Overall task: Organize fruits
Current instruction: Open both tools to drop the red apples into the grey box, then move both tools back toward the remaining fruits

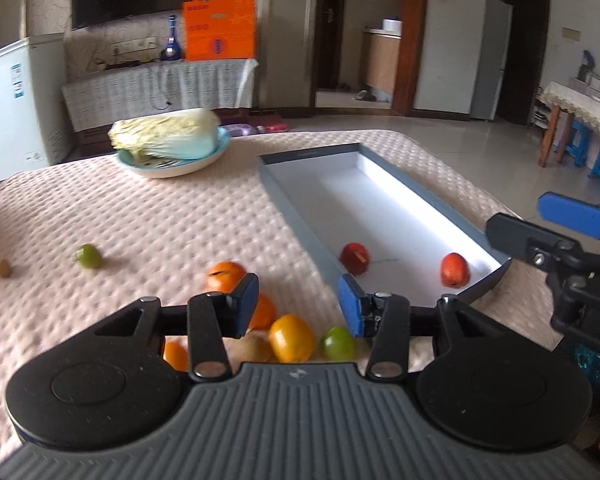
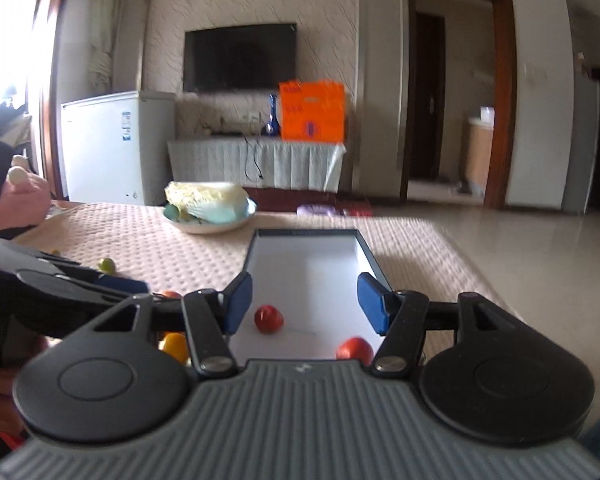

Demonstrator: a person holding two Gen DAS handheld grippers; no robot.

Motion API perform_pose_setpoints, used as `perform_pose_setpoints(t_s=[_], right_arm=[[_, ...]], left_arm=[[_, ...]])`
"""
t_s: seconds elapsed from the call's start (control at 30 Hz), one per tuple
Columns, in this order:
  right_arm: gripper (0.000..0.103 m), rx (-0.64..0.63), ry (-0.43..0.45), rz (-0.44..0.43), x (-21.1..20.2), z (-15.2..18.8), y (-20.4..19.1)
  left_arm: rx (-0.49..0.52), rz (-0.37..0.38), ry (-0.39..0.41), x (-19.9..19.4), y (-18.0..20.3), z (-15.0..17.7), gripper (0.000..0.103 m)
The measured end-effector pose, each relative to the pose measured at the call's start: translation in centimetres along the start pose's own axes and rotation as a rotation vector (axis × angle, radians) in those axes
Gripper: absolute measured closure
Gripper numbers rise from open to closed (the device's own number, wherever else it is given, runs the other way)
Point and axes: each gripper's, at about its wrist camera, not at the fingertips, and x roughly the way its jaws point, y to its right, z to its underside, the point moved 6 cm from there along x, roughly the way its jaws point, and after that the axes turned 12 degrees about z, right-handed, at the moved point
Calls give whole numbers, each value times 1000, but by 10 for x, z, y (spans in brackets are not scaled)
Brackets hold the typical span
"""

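A grey box [image 1: 296,204] with a white inside holds two red fruits [image 1: 355,258] [image 1: 454,270]. My left gripper [image 1: 298,306] is open and empty above a cluster of fruits by the box: oranges [image 1: 225,276] [image 1: 291,338], a green fruit [image 1: 337,343] and a kiwi [image 1: 255,346]. A green fruit [image 1: 87,256] and a small kiwi [image 1: 3,268] lie to the left. My right gripper [image 2: 306,302] is open and empty over the box [image 2: 364,246], above the red fruits [image 2: 268,319] [image 2: 355,350]. It shows at the right of the left wrist view [image 1: 540,224].
A plate [image 1: 172,166] with a napa cabbage [image 1: 166,134] stands at the table's back. The table has a pink quilted cover [image 1: 160,220]. A freezer [image 2: 104,146] and a covered cabinet [image 2: 256,162] stand behind.
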Motion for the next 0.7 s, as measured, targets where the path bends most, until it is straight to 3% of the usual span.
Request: perform_pose_setpoints(t_s=[0.1, 0.23, 0.33, 0.43, 0.63, 0.7], right_arm=[[19, -20, -2, -17, -6, -3, -5], [19, -56, -2, -21, -10, -1, -14], [19, -41, 13, -83, -15, -2, -21], [19, -4, 27, -169, -24, -2, -32], [19, -22, -17, -246, -25, 7, -61], [19, -36, -43, -244, -21, 10, -68]], left_arm=[[-11, -40, 18, -26, -10, 10, 50], [-6, -100, 64, -61, -20, 21, 34], [-46, -92, 129, -88, -32, 25, 28], [-103, -75, 155, -102, -47, 28, 25], [-126, -198, 163, -119, -75, 29, 25], [-145, -205, 163, -122, -84, 30, 25]])
